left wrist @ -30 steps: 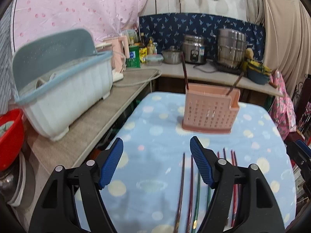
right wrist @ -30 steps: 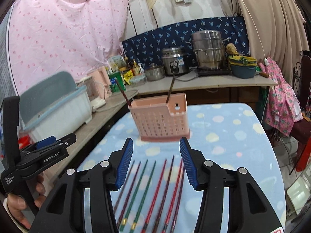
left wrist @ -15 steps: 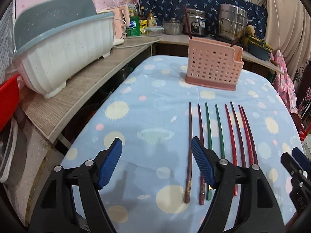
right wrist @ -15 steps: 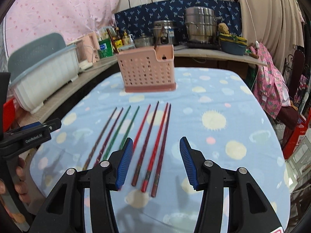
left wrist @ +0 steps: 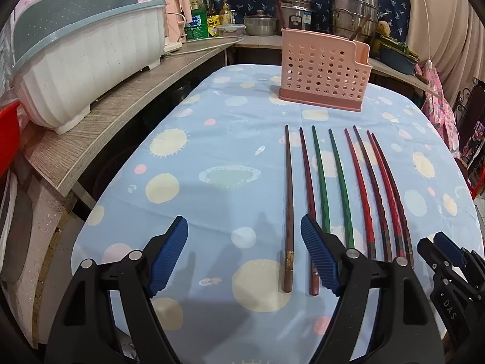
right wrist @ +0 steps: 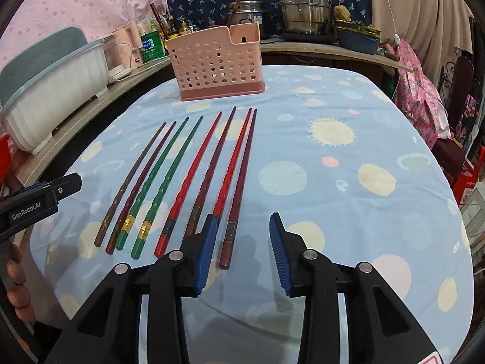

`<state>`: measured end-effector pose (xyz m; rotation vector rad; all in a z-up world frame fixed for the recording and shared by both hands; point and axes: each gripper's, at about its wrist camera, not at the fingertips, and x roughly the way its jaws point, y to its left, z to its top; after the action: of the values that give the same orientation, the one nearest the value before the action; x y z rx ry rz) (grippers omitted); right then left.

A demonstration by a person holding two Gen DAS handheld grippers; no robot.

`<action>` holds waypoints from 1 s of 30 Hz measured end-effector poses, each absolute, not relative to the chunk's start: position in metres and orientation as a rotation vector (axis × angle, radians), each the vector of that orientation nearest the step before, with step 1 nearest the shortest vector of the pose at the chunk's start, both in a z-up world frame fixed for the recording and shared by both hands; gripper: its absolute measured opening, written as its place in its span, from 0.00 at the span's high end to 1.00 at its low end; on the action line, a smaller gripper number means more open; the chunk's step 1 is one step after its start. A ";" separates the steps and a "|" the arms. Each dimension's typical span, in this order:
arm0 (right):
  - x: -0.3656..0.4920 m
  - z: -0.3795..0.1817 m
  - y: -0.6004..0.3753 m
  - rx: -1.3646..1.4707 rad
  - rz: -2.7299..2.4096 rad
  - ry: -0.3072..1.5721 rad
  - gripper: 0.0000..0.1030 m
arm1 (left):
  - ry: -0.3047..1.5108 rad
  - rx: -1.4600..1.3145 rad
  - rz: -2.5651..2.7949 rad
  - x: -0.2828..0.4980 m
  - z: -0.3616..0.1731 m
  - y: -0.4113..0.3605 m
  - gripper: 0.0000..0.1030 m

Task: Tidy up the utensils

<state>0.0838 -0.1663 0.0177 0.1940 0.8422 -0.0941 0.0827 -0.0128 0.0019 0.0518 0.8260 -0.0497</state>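
Several chopsticks lie side by side on the blue spotted tablecloth (left wrist: 212,157): a brown one (left wrist: 288,200), a dark red one (left wrist: 307,188), two green ones (left wrist: 321,179), and red and maroon ones (left wrist: 379,188). They also show in the right wrist view (right wrist: 194,166). A pink perforated utensil holder (left wrist: 322,72) stands at the far end (right wrist: 213,63) with two chopsticks in it. My left gripper (left wrist: 244,253) is open and empty near the brown chopstick's end. My right gripper (right wrist: 242,250) is open and empty over the rightmost maroon chopstick's (right wrist: 239,185) end.
A white and blue dish rack (left wrist: 85,60) sits on a wooden shelf (left wrist: 121,115) to the left. A red basin (left wrist: 7,139) is at the far left. Steel pots (right wrist: 303,9) and bottles (left wrist: 209,21) stand on the back counter. Pink cloth (right wrist: 418,88) hangs at the right.
Both grippers have pulled back and tilted down toward the near ends of the chopsticks. The holder now looks farther off. Both jaws stay open.
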 end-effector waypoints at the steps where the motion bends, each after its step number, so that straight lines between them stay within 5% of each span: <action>1: 0.084 0.016 -0.166 0.195 -0.092 0.847 0.69 | 0.828 0.053 -0.051 0.082 0.001 -0.013 0.28; 21: 0.087 0.001 -0.161 0.195 -0.074 0.889 0.92 | 0.880 0.071 -0.069 0.078 -0.020 -0.017 0.26; 30: 0.086 -0.001 -0.162 0.194 -0.072 0.876 0.92 | 0.920 0.069 -0.067 0.080 -0.035 -0.017 0.26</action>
<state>0.0857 -0.1619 -0.0006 0.1944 0.8757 -0.0723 0.0802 -0.0170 -0.0351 0.0686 0.9205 -0.0675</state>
